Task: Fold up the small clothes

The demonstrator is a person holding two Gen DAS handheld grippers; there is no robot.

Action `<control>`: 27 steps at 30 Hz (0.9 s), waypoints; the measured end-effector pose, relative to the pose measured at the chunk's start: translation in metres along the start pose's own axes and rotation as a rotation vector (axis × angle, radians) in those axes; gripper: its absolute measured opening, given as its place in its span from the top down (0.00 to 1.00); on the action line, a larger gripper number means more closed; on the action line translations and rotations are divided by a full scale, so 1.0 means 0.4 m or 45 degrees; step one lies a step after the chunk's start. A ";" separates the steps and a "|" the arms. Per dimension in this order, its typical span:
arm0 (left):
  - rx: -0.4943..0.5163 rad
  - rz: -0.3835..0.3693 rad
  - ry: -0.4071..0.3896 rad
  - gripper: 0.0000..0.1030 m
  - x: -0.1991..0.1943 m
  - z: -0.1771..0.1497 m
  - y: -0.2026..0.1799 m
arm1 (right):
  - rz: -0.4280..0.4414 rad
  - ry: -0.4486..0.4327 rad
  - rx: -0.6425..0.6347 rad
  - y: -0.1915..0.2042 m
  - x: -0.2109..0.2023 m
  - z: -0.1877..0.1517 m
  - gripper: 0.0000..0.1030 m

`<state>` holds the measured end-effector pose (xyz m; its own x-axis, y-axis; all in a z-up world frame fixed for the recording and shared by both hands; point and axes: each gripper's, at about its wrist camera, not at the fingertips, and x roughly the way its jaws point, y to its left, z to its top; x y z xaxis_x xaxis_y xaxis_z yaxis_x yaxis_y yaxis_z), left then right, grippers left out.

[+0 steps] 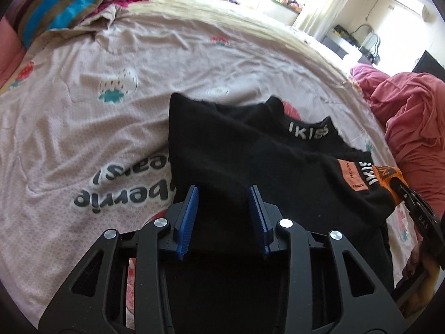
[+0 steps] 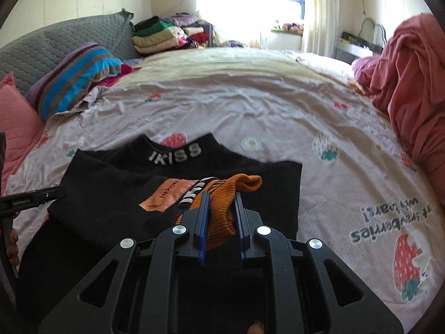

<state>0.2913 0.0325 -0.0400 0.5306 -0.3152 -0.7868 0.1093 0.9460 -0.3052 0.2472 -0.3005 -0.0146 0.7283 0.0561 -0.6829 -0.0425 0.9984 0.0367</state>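
Two grippers are on the black sweater point(image 2: 116, 183), which lies on the strawberry-print bedsheet point(image 2: 278, 117) at the near side of the bed, its collar lettered "IKISS" at the far end. Your right gripper point(image 2: 221, 194) has its jaws nearly together, pinching the orange ribbed cuff point(image 2: 222, 208) over the sweater's right part, beside the salmon patch point(image 2: 164, 194). Your left gripper point(image 1: 224, 192) stands partly open over the sweater's near left part, black cloth lying between the blue pads point(image 1: 192, 206), though you cannot tell whether they press on it.
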 end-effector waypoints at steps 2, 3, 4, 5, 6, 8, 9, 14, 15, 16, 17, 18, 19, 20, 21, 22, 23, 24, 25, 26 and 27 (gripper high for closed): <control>-0.022 -0.007 0.003 0.71 -0.005 0.000 0.012 | -0.016 0.038 0.036 -0.013 0.011 -0.012 0.83; -0.042 -0.016 -0.002 0.71 -0.013 0.001 0.022 | -0.017 0.047 0.058 -0.021 0.011 -0.015 0.83; -0.053 -0.019 -0.007 0.71 -0.019 0.002 0.031 | -0.014 0.050 0.075 -0.028 0.010 -0.018 0.83; -0.069 -0.015 -0.012 0.71 -0.028 0.002 0.045 | -0.007 0.051 0.101 -0.039 0.005 -0.022 0.83; -0.087 -0.014 -0.012 0.71 -0.032 0.002 0.058 | -0.009 0.052 0.108 -0.043 0.003 -0.023 0.82; -0.129 -0.018 -0.003 0.71 -0.035 0.004 0.086 | -0.009 0.053 0.098 -0.040 0.001 -0.028 0.82; -0.154 -0.018 0.004 0.72 -0.034 0.004 0.102 | -0.004 0.055 0.088 -0.037 0.002 -0.028 0.82; -0.227 -0.047 0.054 0.84 -0.024 -0.013 0.147 | 0.058 0.078 0.052 0.003 0.019 -0.033 0.81; -0.241 -0.068 0.067 0.86 -0.020 -0.018 0.152 | 0.066 0.080 0.045 0.013 0.022 -0.032 0.80; -0.253 -0.094 0.073 0.87 -0.019 -0.021 0.154 | 0.074 0.084 0.035 0.024 0.026 -0.032 0.79; -0.263 -0.122 0.076 0.87 -0.019 -0.024 0.155 | 0.083 0.087 0.027 0.034 0.030 -0.032 0.79; -0.273 -0.148 0.080 0.87 -0.018 -0.026 0.154 | 0.088 0.090 0.021 0.040 0.032 -0.032 0.78; -0.280 -0.164 0.082 0.87 -0.016 -0.027 0.151 | 0.094 0.094 0.013 0.049 0.036 -0.032 0.78; -0.286 -0.186 0.085 0.87 -0.014 -0.029 0.148 | 0.099 0.098 0.006 0.056 0.039 -0.031 0.77; -0.290 -0.199 0.086 0.87 -0.011 -0.029 0.147 | 0.102 0.101 0.001 0.063 0.041 -0.032 0.76; -0.295 -0.206 0.087 0.88 -0.007 -0.028 0.146 | 0.104 0.106 -0.006 0.071 0.044 -0.033 0.76; -0.302 -0.207 0.086 0.88 -0.006 -0.029 0.146 | 0.107 0.110 -0.009 0.074 0.046 -0.034 0.75; -0.314 -0.216 0.083 0.88 -0.006 -0.030 0.146 | 0.110 0.114 -0.013 0.079 0.047 -0.035 0.75; -0.325 -0.228 0.081 0.88 -0.006 -0.030 0.148 | 0.111 0.116 -0.016 0.082 0.049 -0.036 0.74; -0.336 -0.238 0.081 0.87 -0.005 -0.030 0.150 | 0.112 0.118 -0.017 0.085 0.050 -0.037 0.74; -0.358 -0.260 0.076 0.86 -0.008 -0.030 0.155 | 0.115 0.120 -0.017 0.085 0.052 -0.038 0.74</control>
<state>0.2865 0.0912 -0.0630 0.4704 -0.5077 -0.7218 -0.0320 0.8076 -0.5889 0.2504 -0.2653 -0.0385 0.6537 0.1444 -0.7429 -0.1141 0.9892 0.0919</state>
